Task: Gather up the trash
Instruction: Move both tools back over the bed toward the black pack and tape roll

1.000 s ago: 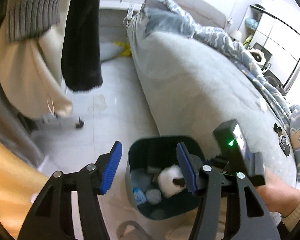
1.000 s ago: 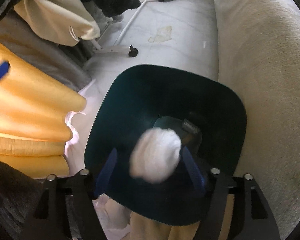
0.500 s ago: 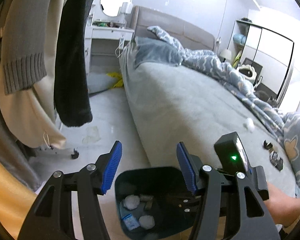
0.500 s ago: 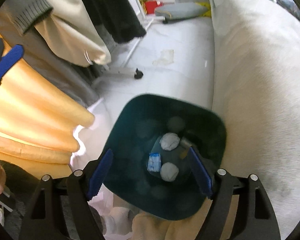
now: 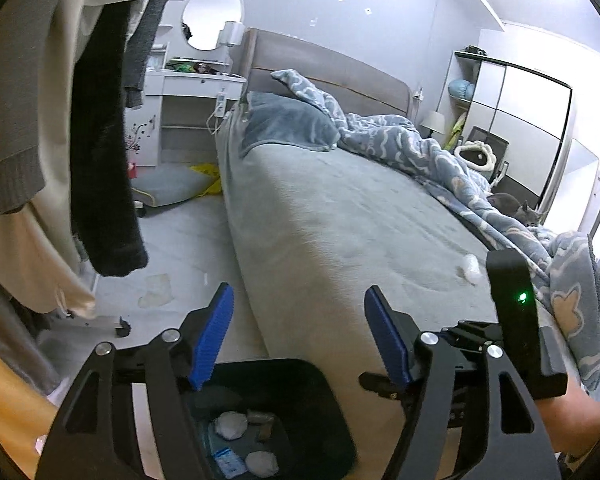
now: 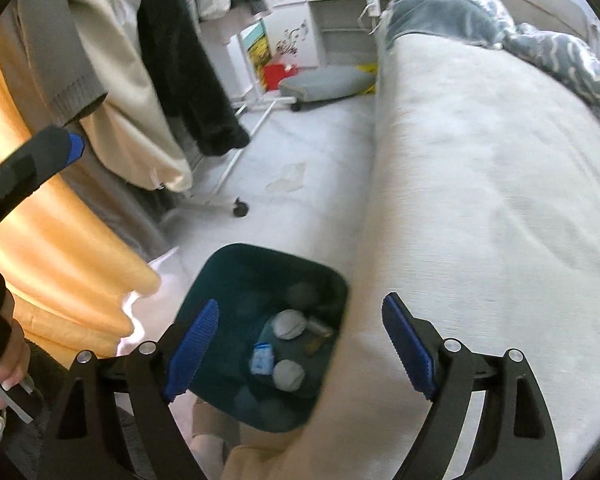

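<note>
We see the left gripper (image 5: 298, 334) and right gripper (image 6: 300, 350) both empty, jaws opening wide. The dark teal plastic bin (image 6: 236, 280) sits on the floor against the grey bed (image 5: 340, 220), holding crumpled white paper balls (image 6: 288, 323); another white wad (image 5: 471, 268) lies on the bed

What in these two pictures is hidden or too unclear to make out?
- Bin, left wrist view: its near side is cut off by the bottom edge and the gripper's frame.
- Small brown item in the bin, right wrist view: blurred, unidentifiable.
- White wad on the bed, left wrist view: too small to tell paper from cloth.
- Same wad, right wrist view: smeared at the right edge.
</note>
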Available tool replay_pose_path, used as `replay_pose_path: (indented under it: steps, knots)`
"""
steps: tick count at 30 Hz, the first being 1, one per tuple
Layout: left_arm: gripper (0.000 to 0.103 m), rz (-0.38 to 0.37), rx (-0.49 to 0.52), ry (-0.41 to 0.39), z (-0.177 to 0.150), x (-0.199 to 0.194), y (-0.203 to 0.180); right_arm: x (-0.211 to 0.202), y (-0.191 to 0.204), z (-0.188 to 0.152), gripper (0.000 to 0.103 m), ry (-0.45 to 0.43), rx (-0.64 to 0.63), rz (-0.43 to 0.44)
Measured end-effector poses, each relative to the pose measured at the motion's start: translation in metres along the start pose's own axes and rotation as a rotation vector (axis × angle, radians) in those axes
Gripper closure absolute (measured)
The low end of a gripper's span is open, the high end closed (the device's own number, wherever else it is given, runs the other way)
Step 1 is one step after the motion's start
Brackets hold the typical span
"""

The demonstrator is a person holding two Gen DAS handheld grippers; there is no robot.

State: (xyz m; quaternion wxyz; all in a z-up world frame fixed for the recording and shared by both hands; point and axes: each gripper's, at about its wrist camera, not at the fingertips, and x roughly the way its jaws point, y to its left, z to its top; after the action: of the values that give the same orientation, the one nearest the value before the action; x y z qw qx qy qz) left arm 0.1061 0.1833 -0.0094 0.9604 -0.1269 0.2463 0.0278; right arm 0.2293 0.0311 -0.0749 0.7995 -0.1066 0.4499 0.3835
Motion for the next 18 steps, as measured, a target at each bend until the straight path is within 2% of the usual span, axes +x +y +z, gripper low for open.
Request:
replay_pose_path:
  steps: [8, 18]
  knots:
    - [0.025, -0.041, 0.012, 0.015, -0.001, 0.014, -0.034, -0.035, -0.045, -0.009, 0.017, -0.062, 0.038, -0.069]
    - [0.02, -0.137, 0.068, 0.046, -0.01, 0.026, -0.088, -0.081, -0.103, -0.031, 0.016, -0.123, 0.121, -0.167]
